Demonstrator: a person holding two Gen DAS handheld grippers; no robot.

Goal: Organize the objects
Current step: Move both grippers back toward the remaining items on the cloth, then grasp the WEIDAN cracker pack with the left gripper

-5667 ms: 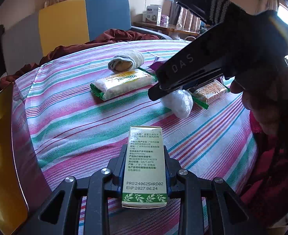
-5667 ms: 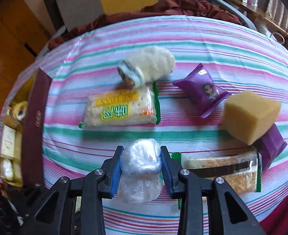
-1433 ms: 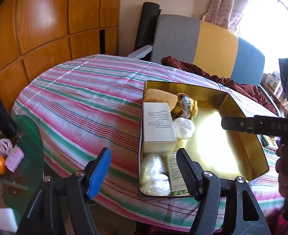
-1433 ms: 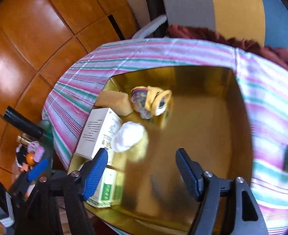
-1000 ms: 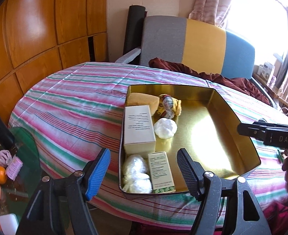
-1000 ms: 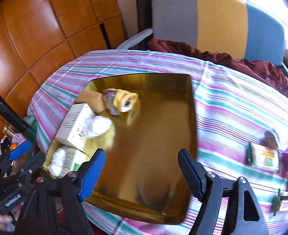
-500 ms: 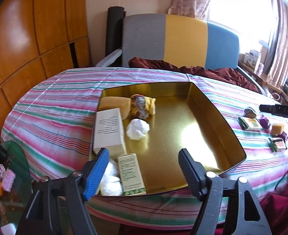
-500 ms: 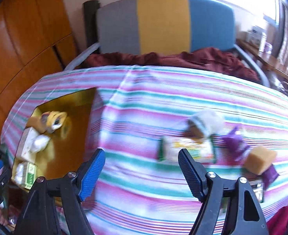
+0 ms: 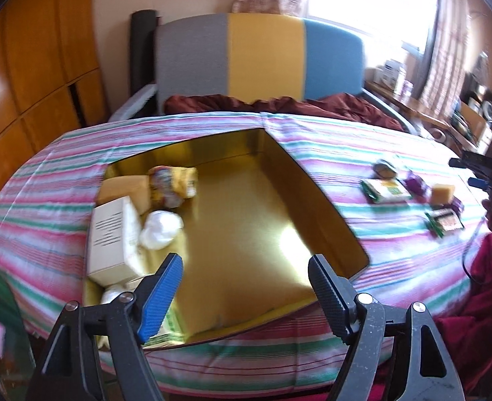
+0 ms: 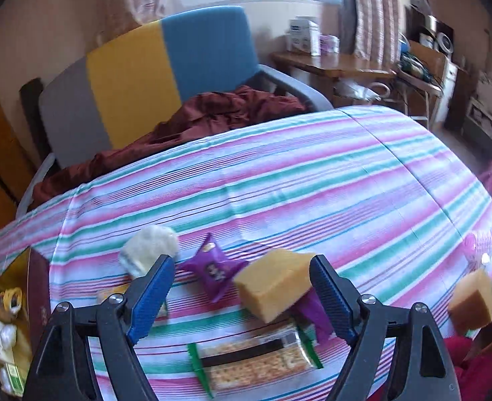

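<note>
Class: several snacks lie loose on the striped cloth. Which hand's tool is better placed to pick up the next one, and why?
Right. The right tool, opening and empty, frames the yellow sponge block; the left tool hangs over the gold tin.

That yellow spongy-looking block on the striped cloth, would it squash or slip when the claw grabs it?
The yellow sponge block looks porous and matte, so it would probably squash a little and grip well rather than slip. It seems light for its size. One end rests on a purple wrapper, so it sits tilted and might shift if nudged.
</note>
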